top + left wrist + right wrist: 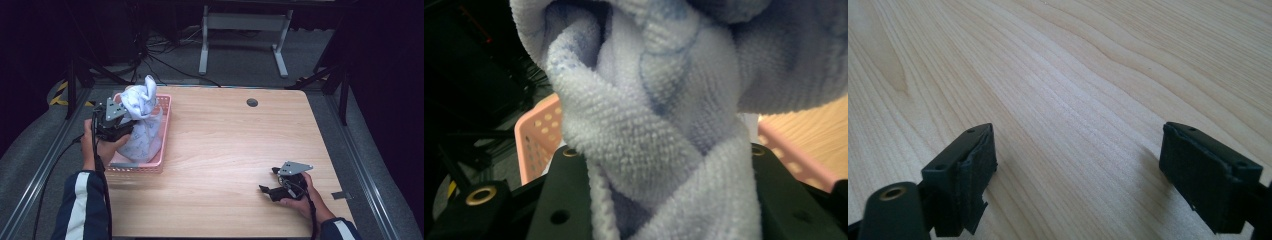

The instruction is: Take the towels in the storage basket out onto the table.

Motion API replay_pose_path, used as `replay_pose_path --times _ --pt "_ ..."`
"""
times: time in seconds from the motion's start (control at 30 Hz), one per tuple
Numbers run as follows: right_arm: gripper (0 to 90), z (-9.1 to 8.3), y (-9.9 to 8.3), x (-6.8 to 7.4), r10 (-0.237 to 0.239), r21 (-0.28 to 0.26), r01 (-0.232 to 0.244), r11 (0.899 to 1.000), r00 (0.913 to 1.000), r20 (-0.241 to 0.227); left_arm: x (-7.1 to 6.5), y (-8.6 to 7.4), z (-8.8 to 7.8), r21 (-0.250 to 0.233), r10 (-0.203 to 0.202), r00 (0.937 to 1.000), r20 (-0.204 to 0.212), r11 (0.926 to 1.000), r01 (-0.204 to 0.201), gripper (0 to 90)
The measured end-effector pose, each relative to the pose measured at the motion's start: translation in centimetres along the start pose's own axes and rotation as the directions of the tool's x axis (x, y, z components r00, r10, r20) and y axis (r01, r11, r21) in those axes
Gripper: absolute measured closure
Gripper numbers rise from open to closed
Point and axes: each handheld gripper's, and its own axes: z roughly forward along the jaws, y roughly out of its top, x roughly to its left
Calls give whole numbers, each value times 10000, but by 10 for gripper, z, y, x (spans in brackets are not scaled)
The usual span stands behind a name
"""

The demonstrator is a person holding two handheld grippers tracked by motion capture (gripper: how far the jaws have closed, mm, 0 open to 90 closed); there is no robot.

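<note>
A light blue towel (145,112) is bunched up and lifted partly out of a pink basket (136,168) at the table's left side. My left gripper (130,126) is shut on the towel's side, held by a hand coming in from the left. In the left gripper view the towel (649,125) is packed between the two black jaws of the left gripper (669,200), with the basket's perforated wall (536,135) behind it. My right gripper (268,180) rests low on the table at the front right. Its jaws stand wide apart over bare wood, so the right gripper (1078,180) is open and holds nothing.
The wooden table (235,150) has a round cable hole (252,102) near its far edge. A white desk frame (245,30) and cables lie on the floor beyond. Metal rails run along both sides of the table.
</note>
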Motion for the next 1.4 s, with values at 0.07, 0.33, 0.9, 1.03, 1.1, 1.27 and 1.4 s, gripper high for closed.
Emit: replay_pose_path --times 0.07,0.33,0.9,1.03,1.1,1.27,1.4 --pt "156 0 0 0 2 2 -2 10000 10000 -1 -1 12 -8 -257 49 9999 165 9997 -45 607" --pt "156 0 0 0 8 -4 -8 10000 10000 1 -4 43 -26 -761 319 9995 41 9966 -315 607" --pt "156 0 0 0 -7 -10 7 10000 10000 8 -68 98 -8 -1531 1426 9738 1774 9814 -1158 607" --pt "156 0 0 0 -17 -15 17 10000 10000 14 -92 104 9 -1484 1586 9581 2384 9809 -1255 607" --pt "156 0 0 0 -13 -14 13 10000 10000 11 -106 106 19 -1480 1733 9453 2765 9796 -1362 607" --pt "156 0 0 0 -58 -11 58 10000 10000 -10 -147 108 45 -1434 1988 9070 3714 9774 -1555 606" --pt "156 -1 -1 0 -94 -35 94 9999 9999 -37 -172 103 61 -1265 2112 8796 4264 9767 -1732 606"
